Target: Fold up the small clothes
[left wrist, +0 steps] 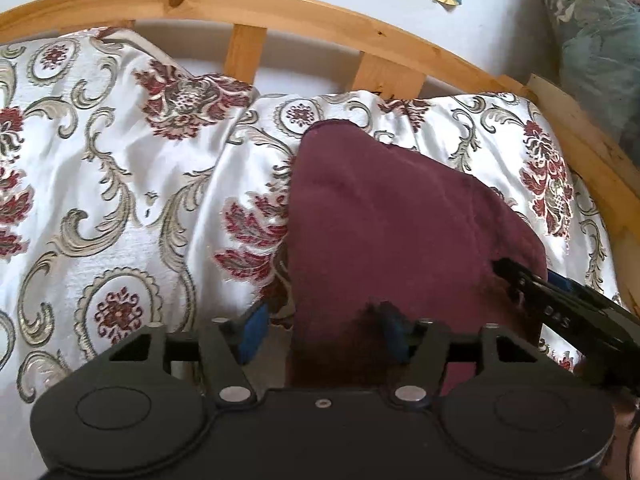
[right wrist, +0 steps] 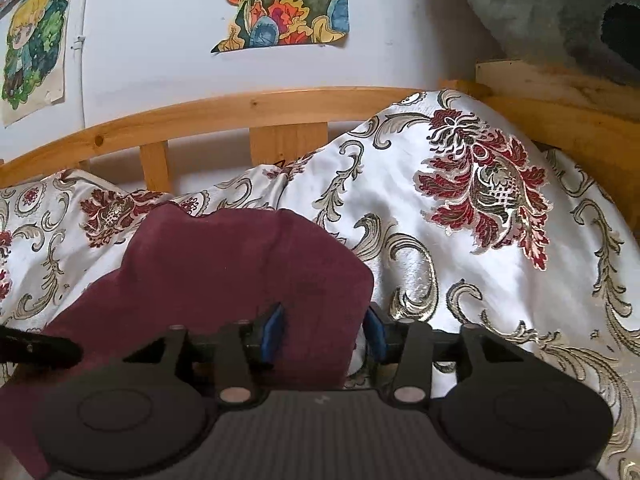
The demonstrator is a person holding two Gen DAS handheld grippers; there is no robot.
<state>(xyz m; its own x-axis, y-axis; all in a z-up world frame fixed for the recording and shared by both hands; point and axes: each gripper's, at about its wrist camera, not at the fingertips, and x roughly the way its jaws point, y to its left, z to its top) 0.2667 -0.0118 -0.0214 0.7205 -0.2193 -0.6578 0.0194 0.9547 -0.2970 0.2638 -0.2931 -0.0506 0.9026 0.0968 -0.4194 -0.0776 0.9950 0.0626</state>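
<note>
A small maroon garment [left wrist: 400, 220] lies folded on the patterned bedspread [left wrist: 120, 168]. In the left wrist view, my left gripper [left wrist: 324, 334] stands open over the garment's near left edge. The cloth lies between its blue pads [left wrist: 252, 332], with a gap at the left pad. The right gripper's black fingers [left wrist: 560, 304] rest at the garment's right side. In the right wrist view, my right gripper [right wrist: 325, 332] is open astride the near right edge of the garment [right wrist: 224, 264]. The left gripper's finger [right wrist: 40, 350] shows at the far left.
The white bedspread [right wrist: 460, 264] with red and gold flowers covers a bed. A wooden headboard rail [left wrist: 304, 8] with slats runs behind it. Drawings [right wrist: 284, 4] hang on the white wall. A grey-green blanket [left wrist: 592, 32] is piled at the right.
</note>
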